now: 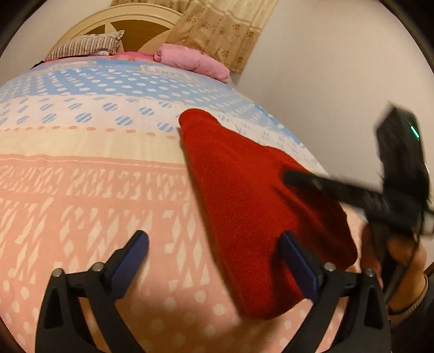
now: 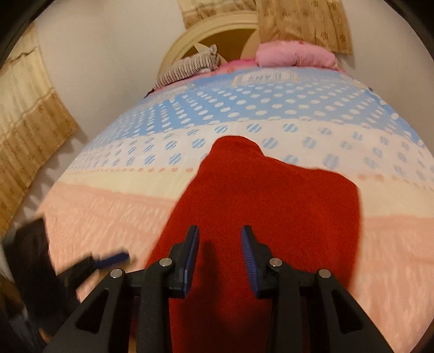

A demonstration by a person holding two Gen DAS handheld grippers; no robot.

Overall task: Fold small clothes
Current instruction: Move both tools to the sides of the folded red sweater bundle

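- Red garment (image 2: 265, 206) is lying flat on the bed (image 2: 114, 206), across the pink band of the quilt, its narrow end reaching up into the white dotted band. In the right wrist view it is filling the centre and lower centre of the frame; in the left wrist view it is sitting right of centre, running down to the lower right.
- Looks already doubled over: thick rounded edge at the bottom in the left view. Judging the fold as partly done, not finished.
- Left gripper (image 1: 214, 263) is standing wide, nothing between the fingers. Its right finger (image 1: 298, 266) is overlapping the cloth's near edge in the picture, its left finger is over bare quilt. I can't tell whether it is touching. Reads as clear of the cloth, not gripping.
- Right gripper (image 2: 219, 260) is narrow but not closed: a clear gap is showing between the pads, red cloth visible through it. It is hovering over the near part of the garment, aimed down at it. No fabric is looking pinched.
- In the left view the right gripper is coming in from the right edge, blurred, tips over the cloth's right half. Probably lining up for a press or pinch there.
- Pillows (image 1: 89, 44) and pink bundle (image 1: 190, 61) are sitting at the headboard (image 1: 141, 24), upper frame, well apart from the work.
- Risk: thick fuzzy fabric may be springing open if not pressed down.
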